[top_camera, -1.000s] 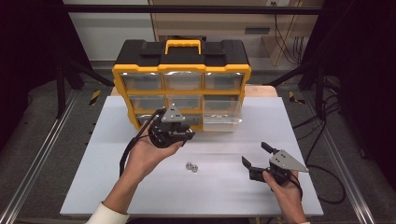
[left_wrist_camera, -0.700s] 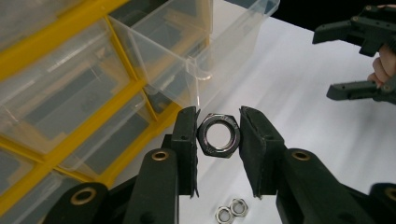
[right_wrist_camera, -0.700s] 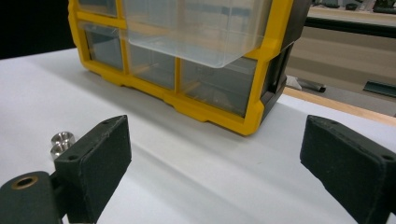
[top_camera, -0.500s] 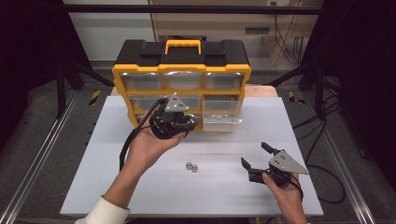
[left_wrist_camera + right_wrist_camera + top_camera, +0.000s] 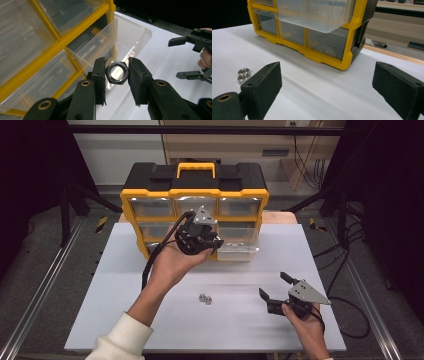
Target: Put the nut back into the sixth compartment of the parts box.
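Observation:
A steel hex nut (image 5: 117,72) is pinched between the pads of my left gripper (image 5: 116,75), which is shut on it. That left gripper (image 5: 216,246) hangs in front of the yellow and black drawer cabinet (image 5: 195,185), right beside its pulled-out clear drawer (image 5: 239,249) (image 5: 125,37). Two more nuts (image 5: 205,298) (image 5: 243,75) lie together on the white table. My right gripper (image 5: 276,287) (image 5: 327,85) rests low near the front right with its jaws wide open and nothing between them.
The white tabletop (image 5: 125,290) ends at a wooden strip behind the cabinet. Cables (image 5: 345,300) trail off the table's right side. Dark frame bars and metal rails flank the table. The cabinet's other clear drawers (image 5: 150,207) are pushed in.
My left gripper has risen and moved forward and right with the nut, from mid-table to the open drawer. The right gripper has stayed put.

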A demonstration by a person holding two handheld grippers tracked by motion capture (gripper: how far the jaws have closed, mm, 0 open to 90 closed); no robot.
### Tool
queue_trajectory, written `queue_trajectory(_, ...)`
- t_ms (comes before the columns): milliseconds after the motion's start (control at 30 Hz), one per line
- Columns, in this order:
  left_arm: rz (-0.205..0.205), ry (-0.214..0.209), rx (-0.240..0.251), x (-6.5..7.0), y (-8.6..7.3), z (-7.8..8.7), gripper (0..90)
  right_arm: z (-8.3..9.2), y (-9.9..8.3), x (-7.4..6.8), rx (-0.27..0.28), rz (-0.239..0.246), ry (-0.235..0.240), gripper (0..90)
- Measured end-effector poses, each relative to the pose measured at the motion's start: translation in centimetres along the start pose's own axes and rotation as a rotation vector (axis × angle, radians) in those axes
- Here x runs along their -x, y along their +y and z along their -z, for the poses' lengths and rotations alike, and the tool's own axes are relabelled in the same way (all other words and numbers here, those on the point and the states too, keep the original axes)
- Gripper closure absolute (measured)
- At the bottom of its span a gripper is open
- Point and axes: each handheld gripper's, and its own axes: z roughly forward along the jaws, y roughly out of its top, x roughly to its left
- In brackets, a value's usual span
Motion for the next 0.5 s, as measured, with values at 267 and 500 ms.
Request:
queue_trajectory(267,0.037,0.013,0.015,-0.3,0.6,-1.2,67.5,0.1,0.0,-0.1,0.003,0.003,0.003,9.1)
queue_trajectory(500,0.067,0.008,0.038,-0.4,1.2,-1.9,67.5,0.0,0.0,-0.1,0.001,0.010,0.005,9.1)
